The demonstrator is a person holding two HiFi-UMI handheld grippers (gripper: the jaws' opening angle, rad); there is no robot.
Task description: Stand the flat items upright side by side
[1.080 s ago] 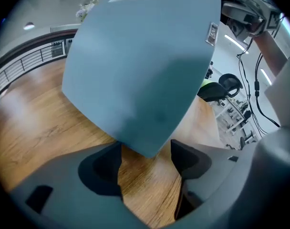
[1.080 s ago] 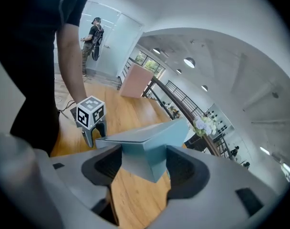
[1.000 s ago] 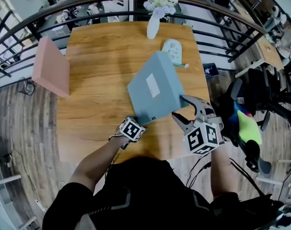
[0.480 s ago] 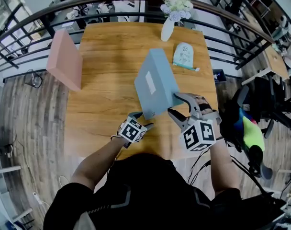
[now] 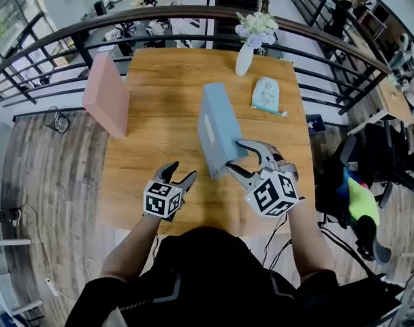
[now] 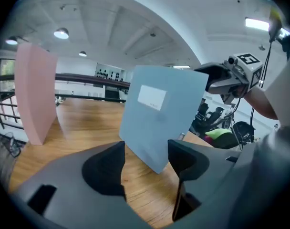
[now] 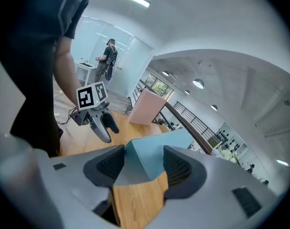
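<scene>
While flowers (image 5: 256,24) fill the vase (image 5: 244,60), right gripper (image 5: 234,157) tightens on blue box (image 5: 212,128) (left gripper (image 5: 180,172) empty, narrowing).

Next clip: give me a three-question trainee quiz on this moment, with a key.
1. True or false: the pink box lies flat on the table.
2. Which gripper has the blue box between its jaws?
3. What stands at the table's far edge? A) a vase of flowers B) a mug C) a lamp

Key
1. False: it stands upright at the table's left edge.
2. The right gripper. Its jaws have just been closing and now sit on the box's near corner.
3. A
</scene>
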